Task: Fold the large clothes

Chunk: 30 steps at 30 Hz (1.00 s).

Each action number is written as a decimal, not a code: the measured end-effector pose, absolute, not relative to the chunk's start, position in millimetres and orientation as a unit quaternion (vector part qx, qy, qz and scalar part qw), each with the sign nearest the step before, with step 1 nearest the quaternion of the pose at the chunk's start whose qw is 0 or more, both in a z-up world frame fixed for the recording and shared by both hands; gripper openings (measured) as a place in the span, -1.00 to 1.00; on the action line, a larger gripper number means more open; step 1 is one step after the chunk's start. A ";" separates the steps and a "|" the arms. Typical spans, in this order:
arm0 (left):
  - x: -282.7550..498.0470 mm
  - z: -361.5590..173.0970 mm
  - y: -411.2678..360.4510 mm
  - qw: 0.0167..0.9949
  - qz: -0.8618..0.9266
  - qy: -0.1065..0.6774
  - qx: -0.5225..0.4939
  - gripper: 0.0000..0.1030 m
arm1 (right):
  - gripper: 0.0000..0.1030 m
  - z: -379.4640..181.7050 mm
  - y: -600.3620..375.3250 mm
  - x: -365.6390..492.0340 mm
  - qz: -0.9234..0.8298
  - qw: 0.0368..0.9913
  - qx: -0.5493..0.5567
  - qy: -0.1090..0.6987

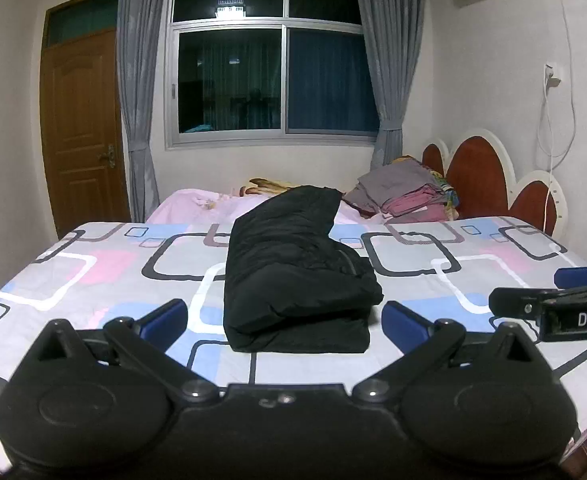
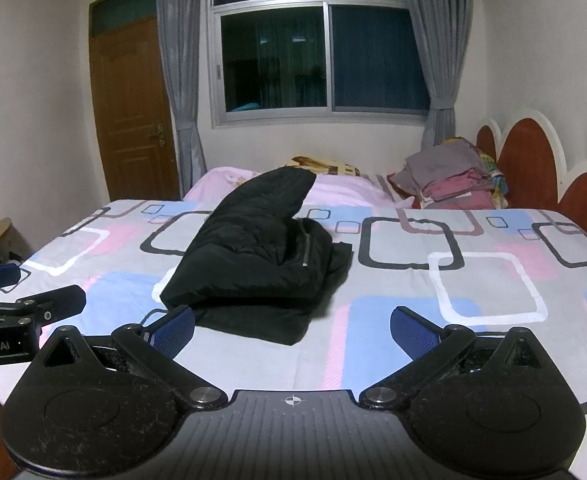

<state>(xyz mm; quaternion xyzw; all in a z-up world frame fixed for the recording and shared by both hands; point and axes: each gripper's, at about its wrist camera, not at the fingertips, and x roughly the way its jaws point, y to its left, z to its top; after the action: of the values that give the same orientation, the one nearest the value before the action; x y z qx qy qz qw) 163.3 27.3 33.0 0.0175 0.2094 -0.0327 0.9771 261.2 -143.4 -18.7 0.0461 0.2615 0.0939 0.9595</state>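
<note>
A black padded jacket (image 1: 293,264) lies folded in a long bundle on the patterned bedsheet (image 1: 93,272). It also shows in the right wrist view (image 2: 253,256). My left gripper (image 1: 285,320) is open and empty, its blue pads on either side of the jacket's near end, a little short of it. My right gripper (image 2: 293,326) is open and empty, just in front of the jacket's near right corner. The right gripper shows at the right edge of the left wrist view (image 1: 553,300), and the left gripper at the left edge of the right wrist view (image 2: 21,304).
A stack of folded grey and pink clothes (image 1: 409,196) sits by the red headboard (image 1: 477,176). A pink quilt (image 1: 197,208) lies at the far side of the bed. A wooden door (image 1: 81,132) and a curtained window (image 1: 269,80) are behind.
</note>
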 end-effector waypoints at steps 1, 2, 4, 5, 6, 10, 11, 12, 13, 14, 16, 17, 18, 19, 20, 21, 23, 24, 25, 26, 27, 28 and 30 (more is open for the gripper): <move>163.6 32.9 27.3 0.977 -0.033 0.210 0.018 1.00 | 1.00 -19.1 -143.7 261.4 0.094 0.960 0.047 0.261; 163.3 32.7 26.7 0.977 -0.033 0.210 0.018 1.00 | 1.00 -18.8 -143.6 261.1 0.094 0.960 0.046 0.261; 163.1 33.1 26.6 0.977 -0.035 0.209 0.020 1.00 | 1.00 -19.4 -143.9 261.6 0.095 0.959 0.047 0.262; 163.0 33.5 26.5 0.977 -0.036 0.208 0.020 1.00 | 1.00 -19.1 -143.7 261.4 0.095 0.959 0.046 0.262; 162.9 33.5 26.7 0.977 -0.037 0.208 0.020 1.00 | 1.00 -19.2 -143.3 261.5 0.094 0.960 0.046 0.261; 163.2 33.6 27.3 0.977 -0.037 0.208 0.019 1.00 | 1.00 -19.0 -143.2 261.4 0.094 0.960 0.046 0.261; 163.4 33.2 27.7 0.977 -0.037 0.208 0.021 1.00 | 1.00 -18.9 -143.0 261.4 0.095 0.960 0.046 0.261; 163.5 33.2 28.2 0.977 -0.037 0.208 0.020 1.00 | 1.00 -19.2 -142.7 261.6 0.094 0.960 0.046 0.261; 163.7 33.2 28.5 0.977 -0.038 0.209 0.019 1.00 | 1.00 -19.1 -142.6 261.6 0.094 0.960 0.046 0.261; 163.6 33.1 28.5 0.977 -0.039 0.208 0.020 1.00 | 1.00 -19.0 -142.6 261.5 0.095 0.960 0.046 0.261; 163.6 33.1 28.1 0.977 -0.037 0.207 0.021 0.99 | 1.00 -19.0 -142.6 261.6 0.094 0.959 0.046 0.262; 163.4 33.1 28.0 0.977 -0.039 0.207 0.021 0.99 | 1.00 -18.8 -142.6 261.5 0.095 0.959 0.046 0.262; 163.2 33.1 27.9 0.977 -0.040 0.207 0.021 0.99 | 1.00 -18.9 -142.8 261.5 0.096 0.959 0.046 0.261; 163.0 33.3 27.7 0.977 -0.041 0.206 0.021 0.99 | 1.00 -18.3 -142.8 261.3 0.096 0.959 0.045 0.261; 163.0 33.8 27.3 0.978 -0.040 0.205 0.022 0.99 | 1.00 -18.5 -142.4 261.5 0.095 0.959 0.045 0.261; 163.1 33.8 27.1 0.978 -0.040 0.205 0.022 0.99 | 1.00 -18.6 -142.6 261.5 0.096 0.960 0.046 0.261; 162.8 33.7 26.4 0.978 -0.040 0.206 0.021 0.99 | 1.00 -17.8 -142.8 261.2 0.097 0.960 0.046 0.260; 162.8 33.5 26.5 0.977 -0.042 0.206 0.022 0.99 | 1.00 -17.0 -143.3 261.2 0.098 0.960 0.045 0.260; 162.6 34.1 26.1 0.978 -0.042 0.205 0.022 0.99 | 1.00 -16.6 -143.3 261.2 0.098 0.960 0.044 0.259; 162.6 34.5 26.2 0.978 -0.041 0.205 0.023 0.99 | 1.00 -16.2 -143.3 261.2 0.098 0.960 0.044 0.259; 162.7 34.9 26.3 0.978 -0.041 0.204 0.022 0.99 | 1.00 -16.2 -143.6 261.1 0.099 0.960 0.044 0.259; 162.9 35.3 26.5 0.978 -0.042 0.204 0.021 0.99 | 1.00 -15.9 -143.9 261.0 0.100 0.960 0.043 0.258; 163.1 35.9 27.2 0.978 -0.043 0.204 0.021 0.99 | 1.00 -15.2 -143.6 261.3 0.102 0.960 0.042 0.259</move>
<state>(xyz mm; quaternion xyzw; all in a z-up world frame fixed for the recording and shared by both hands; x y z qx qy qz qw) 163.1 27.2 35.9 0.0207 0.2044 -0.0432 0.9777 261.3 -143.6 -15.2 0.0416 0.2590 0.1020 0.9596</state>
